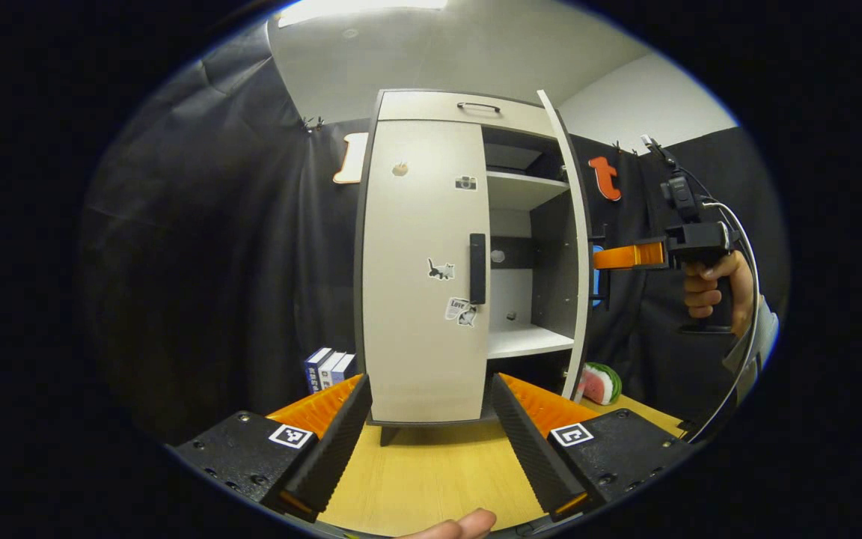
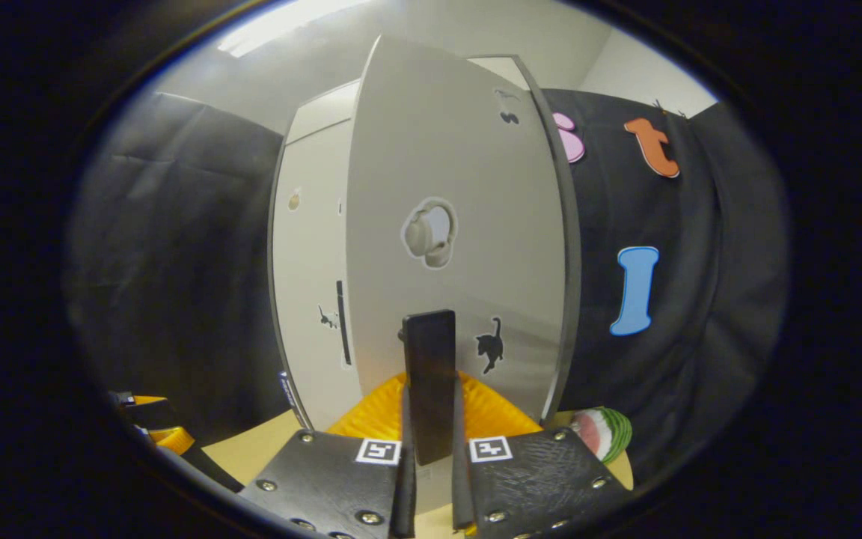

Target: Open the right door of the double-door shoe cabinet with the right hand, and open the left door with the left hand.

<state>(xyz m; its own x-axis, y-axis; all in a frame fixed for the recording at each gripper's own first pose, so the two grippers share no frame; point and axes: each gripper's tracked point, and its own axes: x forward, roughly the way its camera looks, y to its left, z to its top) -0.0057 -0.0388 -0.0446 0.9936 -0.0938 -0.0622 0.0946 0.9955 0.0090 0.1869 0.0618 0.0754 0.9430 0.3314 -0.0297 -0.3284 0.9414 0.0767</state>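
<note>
The pale shoe cabinet stands on a wooden table. Its left door is closed, and the black handle runs along its right edge. My left gripper is open wide, low in front of that door and apart from it. The right door is swung out, baring the shelves. In the right gripper view the right door looms close, and my right gripper is shut on its black handle. In the left gripper view a hand holds the right gripper at the door's outer face.
The cabinet's top drawer has a dark handle. Several books stand left of the cabinet on the wooden table. A watermelon-slice toy lies beside the open door. Black cloth walls close in behind.
</note>
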